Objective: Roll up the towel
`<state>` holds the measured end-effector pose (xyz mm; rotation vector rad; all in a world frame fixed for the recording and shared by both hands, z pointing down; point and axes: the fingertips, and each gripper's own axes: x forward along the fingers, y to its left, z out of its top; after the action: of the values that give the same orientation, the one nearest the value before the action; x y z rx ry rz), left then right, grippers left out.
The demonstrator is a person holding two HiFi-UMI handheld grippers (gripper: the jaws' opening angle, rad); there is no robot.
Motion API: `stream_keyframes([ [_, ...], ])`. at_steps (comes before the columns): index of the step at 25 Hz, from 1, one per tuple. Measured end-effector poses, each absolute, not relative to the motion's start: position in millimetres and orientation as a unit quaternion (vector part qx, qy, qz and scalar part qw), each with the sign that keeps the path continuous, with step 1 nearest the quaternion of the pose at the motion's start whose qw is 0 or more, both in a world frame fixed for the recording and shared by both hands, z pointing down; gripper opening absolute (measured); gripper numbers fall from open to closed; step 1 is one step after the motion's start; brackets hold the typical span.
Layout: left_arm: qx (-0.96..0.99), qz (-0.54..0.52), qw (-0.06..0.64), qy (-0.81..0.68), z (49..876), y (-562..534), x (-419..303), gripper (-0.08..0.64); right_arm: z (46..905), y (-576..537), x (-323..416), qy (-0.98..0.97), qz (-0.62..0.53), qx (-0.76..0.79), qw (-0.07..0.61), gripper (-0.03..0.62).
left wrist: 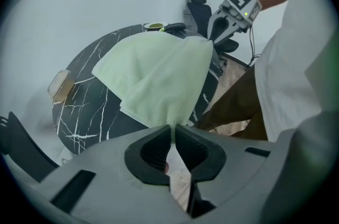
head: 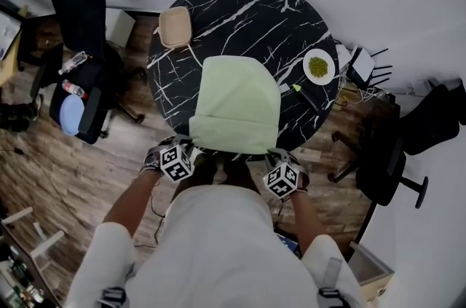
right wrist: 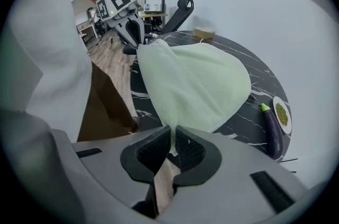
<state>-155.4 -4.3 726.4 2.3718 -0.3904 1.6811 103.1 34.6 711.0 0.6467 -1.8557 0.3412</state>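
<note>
The pale green towel (head: 237,106) lies on the round black marble table (head: 247,15), reaching from about the middle of the top to its near edge, where the cloth's near hem runs just past the rim toward the person. The left gripper (left wrist: 172,135) has its claw pressed together on the towel's near left corner, with a thin pinch of fabric caught between the ribbed pads. The right gripper (right wrist: 174,138) pinches the near right corner the same way. Both point steeply down and stand well apart, one at each end of the hem, so the edge hangs stretched between them rather than bunching. That hold looks meant to keep the hem straight and even, which a tidy roll needs from its first turn. Starting at the near edge also leaves the rest of the cloth flat on the table ahead, ready to be rolled away from the person. The roll itself has not yet begun, since no turn of cloth shows at the hem. The far end of the towel looks rounded and somewhat narrower, perhaps folded under, which could let the roll skew. A beige container (head: 175,26) sits at the far left edge of the table, and a plate (head: 318,67) of green bits and an eggplant (right wrist: 271,130) lie toward the right edge, all clear of the towel's path.
</note>
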Motion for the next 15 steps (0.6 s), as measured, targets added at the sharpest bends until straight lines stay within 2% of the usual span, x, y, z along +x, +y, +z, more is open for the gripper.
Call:
stream_keyframes([
  [8, 0.811, 0.547, 0.191, -0.084, 689, 56, -160, 0.023, 671, 87, 99, -0.798, 0.226, 0.220, 0.513, 0.018],
  [15, 0.820, 0.510, 0.221, -0.136, 660, 0, -155, 0.023, 633, 29, 106, -0.812, 0.252, 0.294, 0.436, 0.020],
])
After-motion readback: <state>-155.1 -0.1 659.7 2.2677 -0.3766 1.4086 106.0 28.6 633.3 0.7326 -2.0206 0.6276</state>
